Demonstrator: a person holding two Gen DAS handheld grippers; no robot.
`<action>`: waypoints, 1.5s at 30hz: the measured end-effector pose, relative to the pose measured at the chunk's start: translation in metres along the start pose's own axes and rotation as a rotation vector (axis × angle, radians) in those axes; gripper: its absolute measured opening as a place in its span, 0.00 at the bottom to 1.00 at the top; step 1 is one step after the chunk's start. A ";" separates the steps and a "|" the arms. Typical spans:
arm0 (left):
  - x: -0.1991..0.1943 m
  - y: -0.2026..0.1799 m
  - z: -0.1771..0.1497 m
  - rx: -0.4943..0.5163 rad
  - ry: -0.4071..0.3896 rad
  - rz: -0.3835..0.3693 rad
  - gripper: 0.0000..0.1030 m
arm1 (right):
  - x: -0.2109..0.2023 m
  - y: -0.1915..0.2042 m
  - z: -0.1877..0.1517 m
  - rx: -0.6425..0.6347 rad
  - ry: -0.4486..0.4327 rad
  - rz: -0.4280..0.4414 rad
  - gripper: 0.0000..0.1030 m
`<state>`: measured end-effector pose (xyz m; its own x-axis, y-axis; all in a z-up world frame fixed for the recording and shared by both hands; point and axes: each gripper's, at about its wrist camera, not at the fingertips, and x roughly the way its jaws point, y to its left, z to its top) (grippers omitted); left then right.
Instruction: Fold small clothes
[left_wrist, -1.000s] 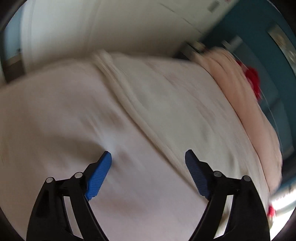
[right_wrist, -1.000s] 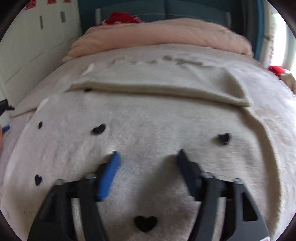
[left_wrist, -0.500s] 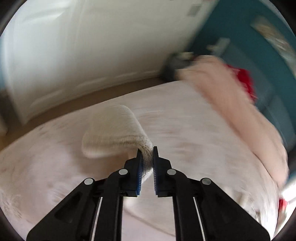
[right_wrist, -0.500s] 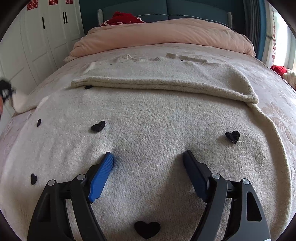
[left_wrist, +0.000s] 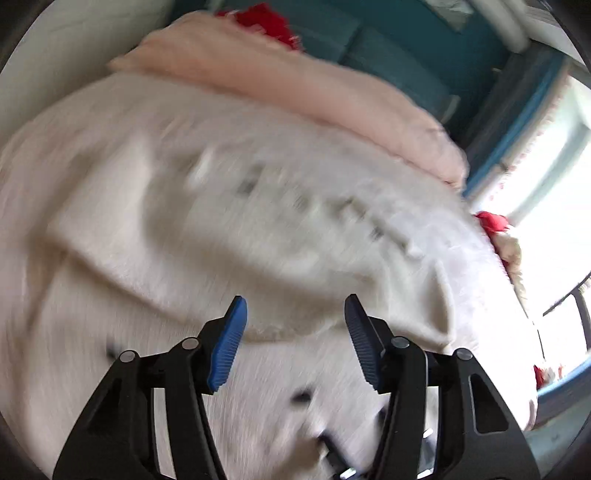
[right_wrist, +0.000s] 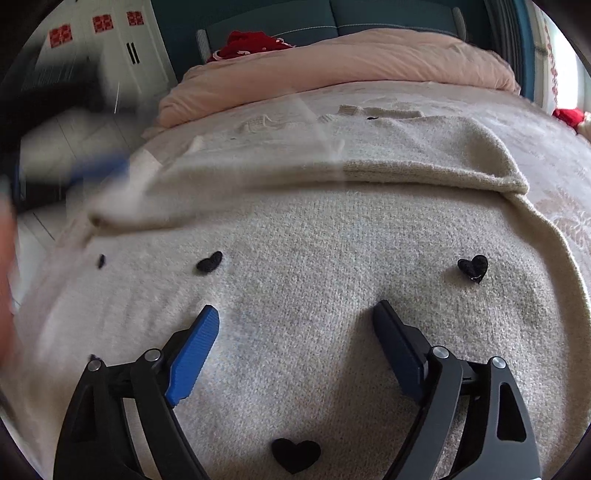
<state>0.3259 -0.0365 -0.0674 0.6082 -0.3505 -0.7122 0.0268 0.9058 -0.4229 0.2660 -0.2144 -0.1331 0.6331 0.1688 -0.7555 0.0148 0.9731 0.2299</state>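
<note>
A cream knit sweater (right_wrist: 332, 240) with black hearts lies flat on the bed, one sleeve (right_wrist: 424, 158) folded across its upper part. My right gripper (right_wrist: 295, 306) hovers just over the sweater's body; its jaws are opening and nothing is between them. In the left wrist view, which is motion-blurred, my left gripper (left_wrist: 294, 299) is above the sweater (left_wrist: 221, 229) near the folded sleeve's edge. Its jaws are opening with no cloth between the pads. In the right wrist view the left gripper (right_wrist: 99, 168) is a blue-black smear at the left, with a pale sleeve streak beside it.
A pink duvet (right_wrist: 351, 62) is bunched at the head of the bed, with a red item (right_wrist: 247, 44) behind it. White wardrobe doors (right_wrist: 122, 62) stand at the left. The patterned bedspread (right_wrist: 554, 206) shows at the right, with a bright window beyond.
Half a second ago the left gripper was shut on the sleeve cuff; it has swung across over the sweater and its jaws have parted. The right gripper stayed put and spread wider.
</note>
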 end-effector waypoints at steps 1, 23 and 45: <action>-0.003 0.014 -0.019 -0.045 0.004 0.015 0.52 | -0.003 -0.004 0.002 0.019 0.003 0.024 0.81; -0.054 0.150 -0.008 -0.415 -0.057 -0.099 0.63 | 0.031 0.012 0.124 0.288 0.049 0.064 0.07; 0.071 0.145 0.034 -0.540 -0.060 -0.081 0.09 | 0.047 -0.153 0.128 0.415 0.050 -0.102 0.06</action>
<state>0.4006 0.0781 -0.1603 0.6658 -0.3857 -0.6387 -0.3256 0.6200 -0.7139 0.3926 -0.3752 -0.1254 0.5744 0.0925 -0.8134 0.3915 0.8416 0.3722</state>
